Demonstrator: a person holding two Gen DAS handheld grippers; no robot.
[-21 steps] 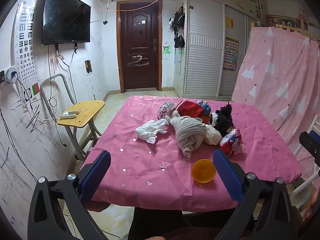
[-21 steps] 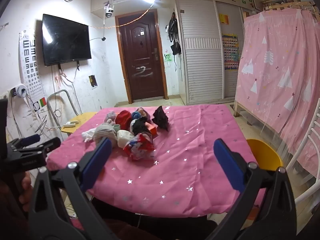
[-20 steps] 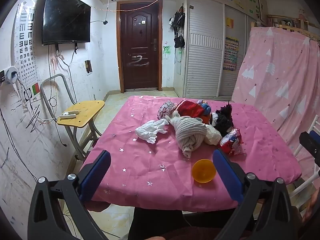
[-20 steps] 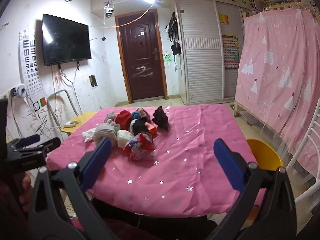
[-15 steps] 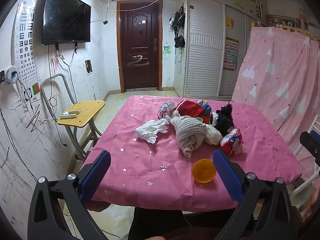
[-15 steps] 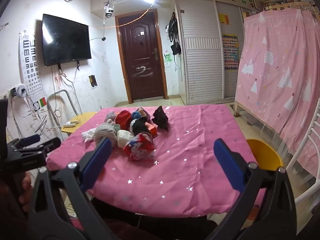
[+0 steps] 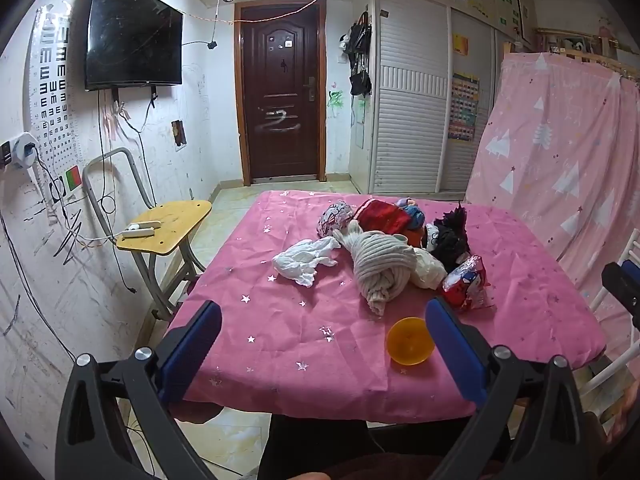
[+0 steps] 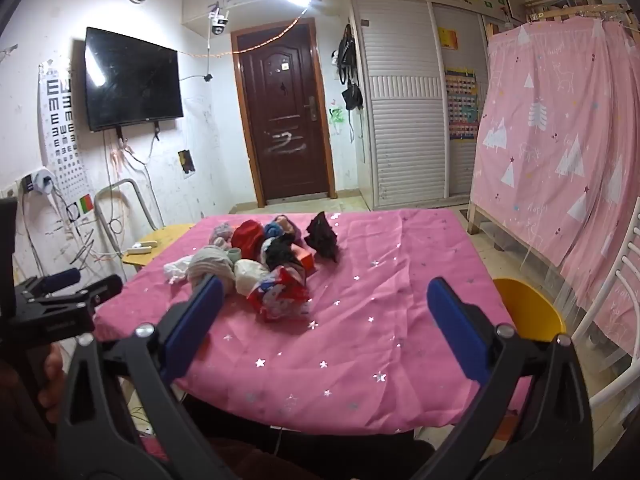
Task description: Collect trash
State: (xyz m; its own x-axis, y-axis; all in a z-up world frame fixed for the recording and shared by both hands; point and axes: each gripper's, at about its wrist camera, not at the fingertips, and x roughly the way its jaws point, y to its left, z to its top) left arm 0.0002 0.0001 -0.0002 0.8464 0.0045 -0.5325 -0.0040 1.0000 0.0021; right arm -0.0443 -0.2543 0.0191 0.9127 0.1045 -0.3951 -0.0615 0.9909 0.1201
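We see nothing changed since the earlier frames: the left claw [image 7: 322, 344] and right claw [image 8: 322, 328] both hang spread wide and empty before the tabletop [image 7: 256, 320]. The red wrapper [image 7: 466, 284] lies beside the pile of cloths [image 7: 384, 264], perhaps touching it, near the orange bowl [image 7: 410, 346].

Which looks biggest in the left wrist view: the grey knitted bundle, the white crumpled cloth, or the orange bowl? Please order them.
1. Grey knitted bundle, clearly largest.
2. White crumpled cloth.
3. Orange bowl, smallest, though it lies nearest the camera, so cloth and bowl are close.
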